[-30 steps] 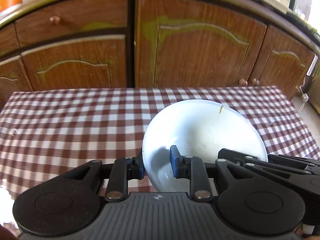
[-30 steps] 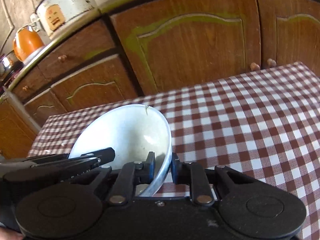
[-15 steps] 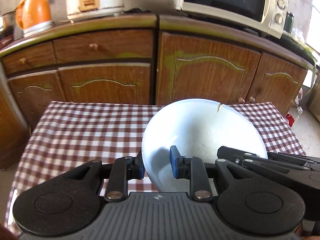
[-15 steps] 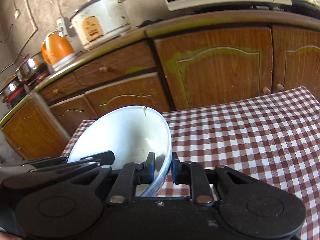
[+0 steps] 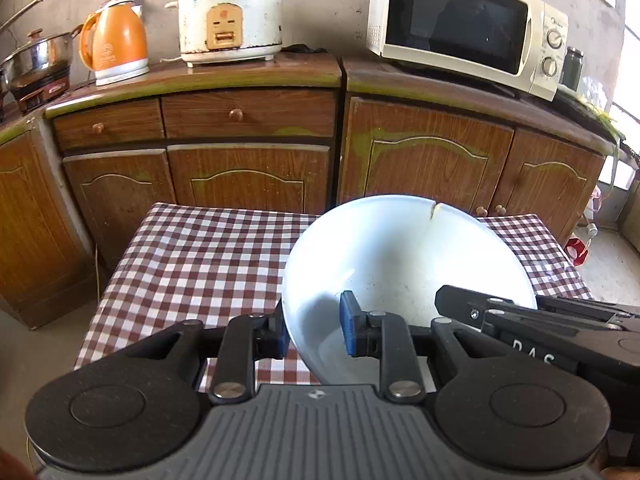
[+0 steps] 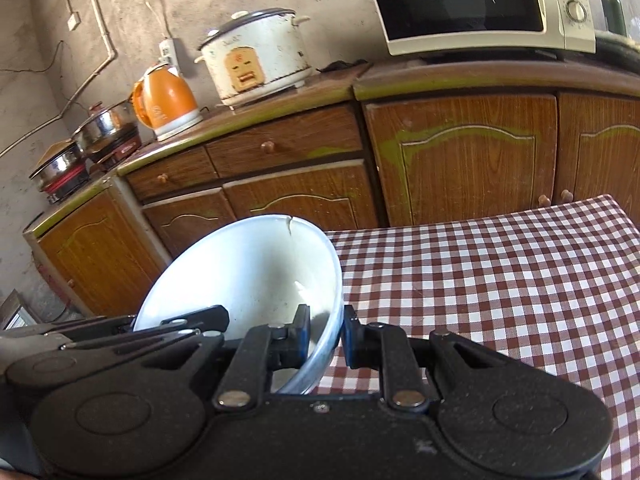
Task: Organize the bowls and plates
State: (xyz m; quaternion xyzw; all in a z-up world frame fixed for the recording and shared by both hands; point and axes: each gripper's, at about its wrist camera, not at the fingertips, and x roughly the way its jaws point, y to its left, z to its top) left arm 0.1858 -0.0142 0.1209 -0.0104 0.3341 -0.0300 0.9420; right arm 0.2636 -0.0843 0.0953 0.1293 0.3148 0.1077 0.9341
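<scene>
We see a white bowl [image 5: 400, 264] with a cracked rim, tilted, lifted above the checked table, lower centre of the frame.

your left tool [image 5: 316, 332] is clamped on the near rim of the white bowl [image 5: 404, 256], one pad outside the wall and one inside. the bowl tilts over the checked bench [image 5: 200, 256], with a crack at its far rim. your right tool [image 5: 460, 304] grips its right side. behind stand wooden cabinets [image 5: 248, 176], a microwave [image 5: 464, 28], a rice cooker [image 5: 230, 20] and an orange kettle [image 5: 114, 44].
</scene>
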